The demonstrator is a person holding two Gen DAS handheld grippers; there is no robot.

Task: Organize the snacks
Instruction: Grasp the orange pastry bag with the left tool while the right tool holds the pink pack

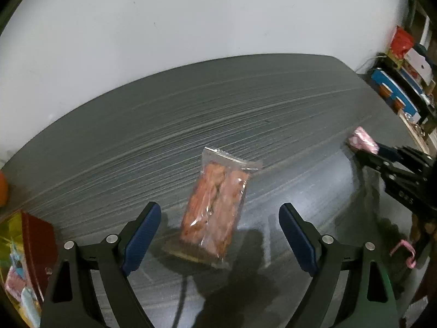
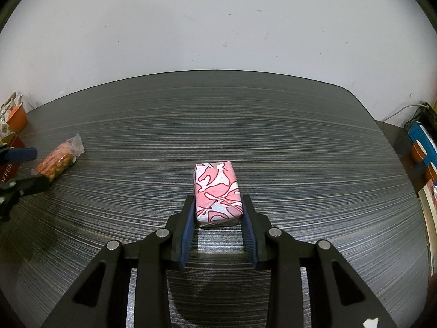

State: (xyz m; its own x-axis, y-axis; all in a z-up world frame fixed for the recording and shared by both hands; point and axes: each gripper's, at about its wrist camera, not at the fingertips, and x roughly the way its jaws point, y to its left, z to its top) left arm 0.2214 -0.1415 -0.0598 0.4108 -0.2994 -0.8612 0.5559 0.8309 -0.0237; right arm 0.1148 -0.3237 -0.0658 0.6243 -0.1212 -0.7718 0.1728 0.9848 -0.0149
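Start at your left: the red box (image 1: pixel 35 235) with bright wrappers showing inside it sits at about 8 o'clock in the left wrist view, at the table's (image 1: pixel 245 104) near-left edge, and it looks like the likely place for the snacks to end up. Your left gripper (image 1: pixel 220 214) stands wide, its blue pads (image 1: pixel 143 235) well apart and holding nothing. The clear packet of orange snacks (image 1: pixel 215 213) lies flat on the table straight ahead at 12 o'clock, its near end already between the pads. Its long axis runs almost along the fingers, tipped slightly toward 1 o'clock, so closing would take it across its narrow width. A small twist to line up with that tilt should give a squarer bite.

Moving right, the pink-and-white wrapped block (image 2: pixel 217 194) lies at 12 o'clock from your right gripper (image 2: pixel 218 210), its long axis pointing away along the fingers. The pads are drawn in narrow against its two long sides at the near end, and they appear to be gripping it while it rests on the table. From there the orange packet (image 2: pixel 58 161) lies far off at 9 o'clock, so your left hand is plainly the nearer one for it
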